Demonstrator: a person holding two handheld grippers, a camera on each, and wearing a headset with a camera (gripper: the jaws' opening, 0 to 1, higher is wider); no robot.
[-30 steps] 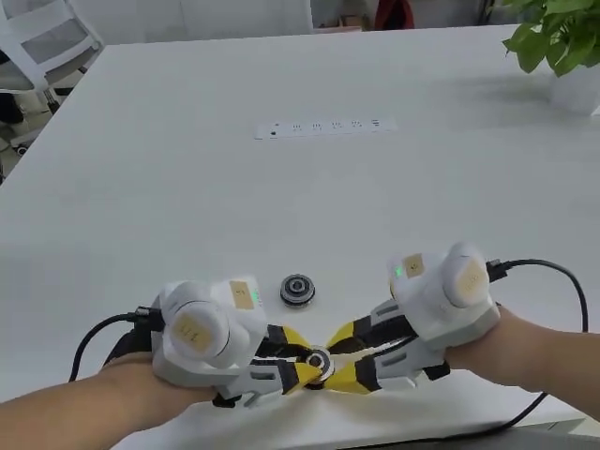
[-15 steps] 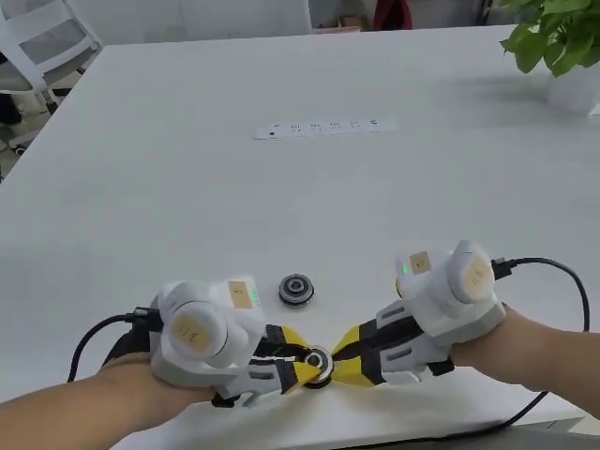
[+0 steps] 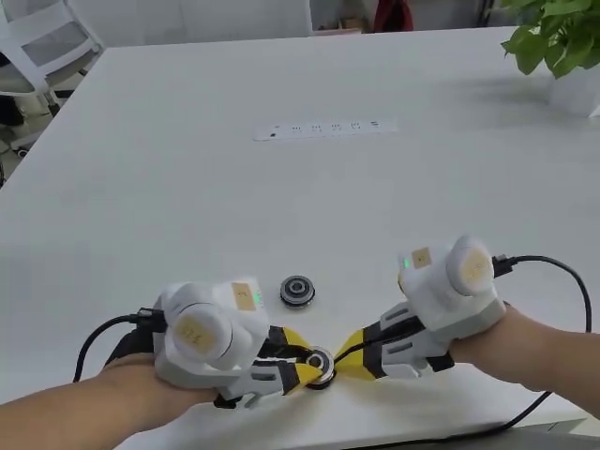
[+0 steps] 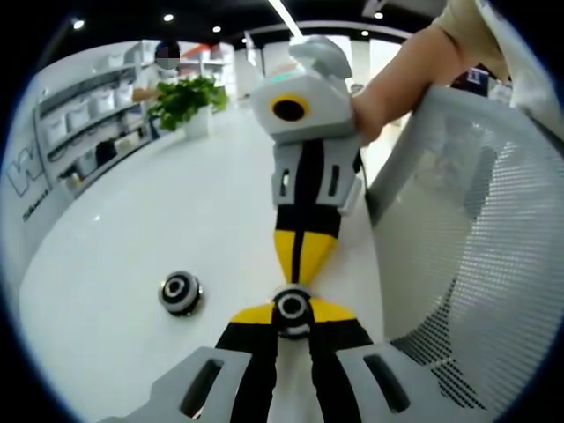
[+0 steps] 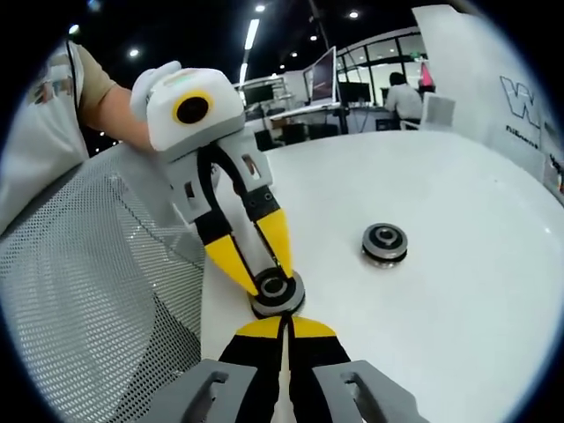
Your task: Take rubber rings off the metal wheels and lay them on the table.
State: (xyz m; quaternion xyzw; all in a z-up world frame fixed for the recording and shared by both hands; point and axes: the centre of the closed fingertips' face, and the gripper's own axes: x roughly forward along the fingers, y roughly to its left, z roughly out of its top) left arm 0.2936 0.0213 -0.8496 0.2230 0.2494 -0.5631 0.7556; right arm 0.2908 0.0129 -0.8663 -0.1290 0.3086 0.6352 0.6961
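left gripper [image 3: 307, 365]: held low, on the left of the wheel [image 3: 319, 361], jaws hug it | right gripper [image 3: 343, 361]: low, opposite side, jaws squeezed together, tips touch wheel rim | other wheel [image 3: 297, 290]: flat on table [image 3: 281, 206], just behind

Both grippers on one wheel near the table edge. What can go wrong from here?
1. The wheel, clamped by the left gripper, sits close to the near edge of the table; if it slips during the pull, it could fall off.
2. The right gripper has its jaws shut at the wheel's rim; whether they hold the rubber ring is unclear, so they may slide off it.
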